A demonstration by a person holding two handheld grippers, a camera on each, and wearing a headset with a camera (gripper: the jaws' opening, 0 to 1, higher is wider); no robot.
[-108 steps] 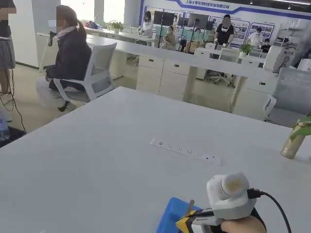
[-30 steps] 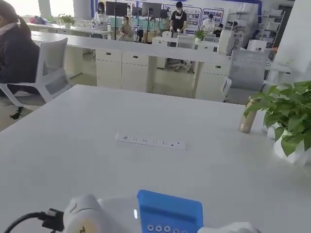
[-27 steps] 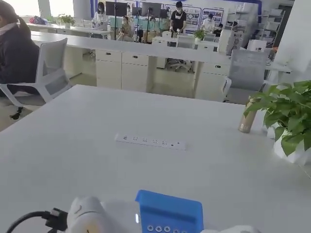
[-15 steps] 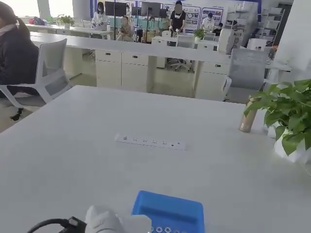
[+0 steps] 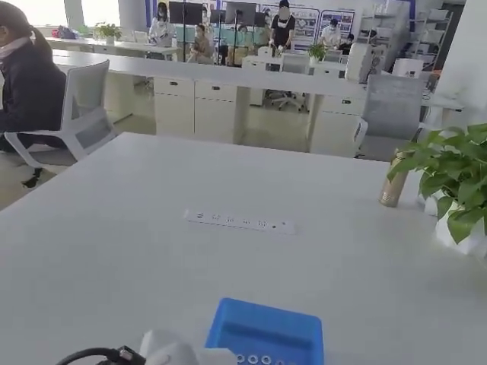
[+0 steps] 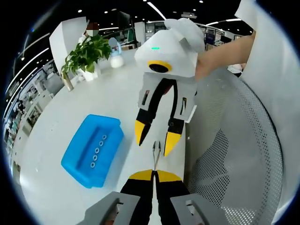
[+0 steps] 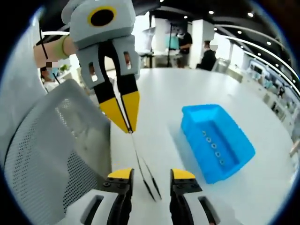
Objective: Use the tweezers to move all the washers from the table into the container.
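Currently: left gripper [image 6: 152, 174] clamps the tweezers [image 6: 156, 154]; washers [image 5: 255, 359] lie in the container [image 5: 266, 308].
Head view: white table [image 5: 152, 251] is open to its far edge, and the blue container sits near the front. Left gripper view: own jaws are closed on the tweezers; right gripper [image 6: 155, 140] faces them, jaws spread beside the tips. Right gripper view: thin tweezers run between the spread jaws, ungripped; a row of small washers lies inside the container.

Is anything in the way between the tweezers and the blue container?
Nothing visible. The left hand-held gripper is shut on the tweezers, and bare white table lies between them and the blue container.
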